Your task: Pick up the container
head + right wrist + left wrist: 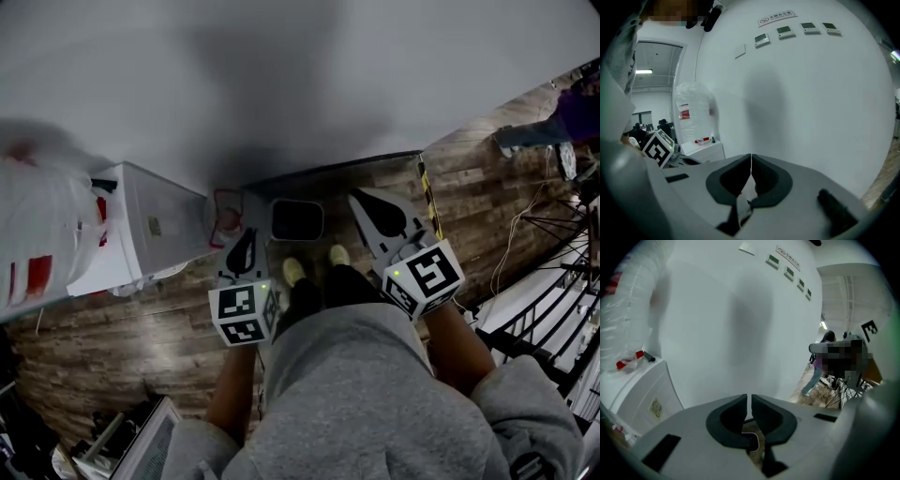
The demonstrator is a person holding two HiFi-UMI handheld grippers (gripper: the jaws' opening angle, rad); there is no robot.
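The container (297, 220), a small rectangular bin with a pale rim and a dark inside, stands on the wooden floor against the white wall, just ahead of the person's yellow shoes. My left gripper (246, 238) hangs to its left, jaws shut and empty, tips level with the bin's near left corner. My right gripper (360, 200) is held to the bin's right, also shut with nothing in it. In the left gripper view the closed jaws (749, 397) point at the wall. In the right gripper view the closed jaws (751, 158) face the wall too.
A white water dispenser (141, 230) with a big plastic-wrapped bottle (37, 234) stands at the left. A red wire frame (225, 214) sits between it and the bin. Cables and metal racks (562, 281) lie at the right. A person (820, 363) stands far down the room.
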